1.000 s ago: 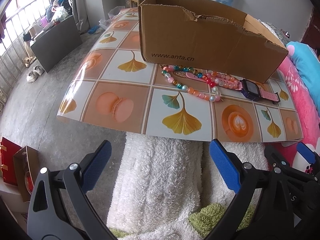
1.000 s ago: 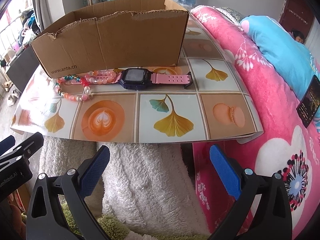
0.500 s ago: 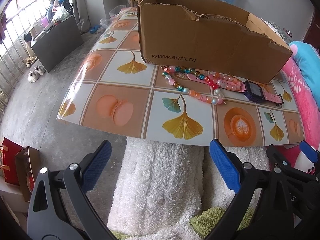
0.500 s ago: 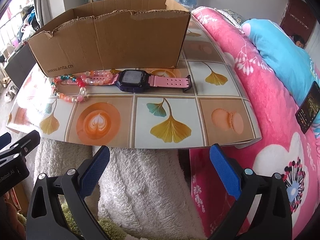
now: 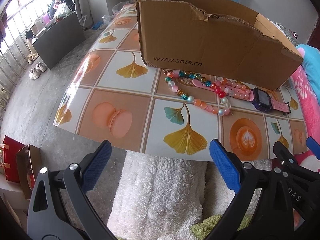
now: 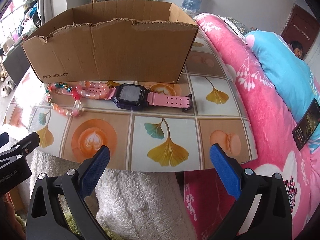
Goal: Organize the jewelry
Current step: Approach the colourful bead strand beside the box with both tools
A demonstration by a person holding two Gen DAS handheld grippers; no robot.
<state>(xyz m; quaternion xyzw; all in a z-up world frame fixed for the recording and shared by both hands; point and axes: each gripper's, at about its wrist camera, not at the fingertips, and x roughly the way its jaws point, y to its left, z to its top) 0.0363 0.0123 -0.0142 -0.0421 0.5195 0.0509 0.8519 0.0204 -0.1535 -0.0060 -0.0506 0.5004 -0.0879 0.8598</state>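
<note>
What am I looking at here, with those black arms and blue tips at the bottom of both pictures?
Those are two hand-held grippers, one in each of a person's hands, each with a small camera looking forward along its two blue-padded fingers. One picture comes from the left gripper, the other from the right gripper. Both are open and hold nothing.

In front of them is a table covered by a tile-patterned mat with ginkgo leaves. On it stands an open cardboard box with torn edges. Just in front of the box lie a pink-strapped watch and strings of coloured beads, which overlap one end of its strap. To the right is a pink floral blanket.
</note>
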